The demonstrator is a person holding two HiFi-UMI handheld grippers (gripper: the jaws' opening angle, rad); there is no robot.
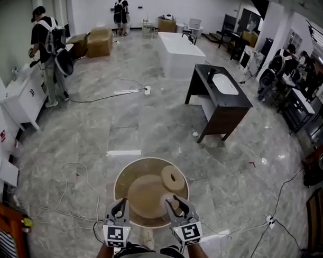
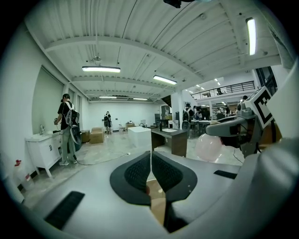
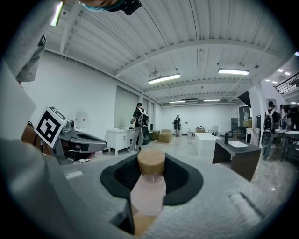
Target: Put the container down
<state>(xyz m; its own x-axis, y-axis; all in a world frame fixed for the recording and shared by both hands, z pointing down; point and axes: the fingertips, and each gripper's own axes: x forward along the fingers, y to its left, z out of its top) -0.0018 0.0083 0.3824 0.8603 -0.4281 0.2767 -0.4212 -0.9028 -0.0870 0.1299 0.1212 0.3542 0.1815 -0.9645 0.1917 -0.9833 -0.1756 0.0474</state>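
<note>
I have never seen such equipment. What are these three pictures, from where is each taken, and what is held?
No robot here: a person holds a two-jaw gripper in each hand. The head view comes from a camera on the person's head, looking down. The other two come from cameras on the grippers, looking along their jaws. No table: the round container is carried above the grey floor, with a tan disc and a ring inside. The left gripper is shut on its thin rim. The right gripper is shut on a pale piece with a tan top at its right side; what that is, I cannot tell.
</note>
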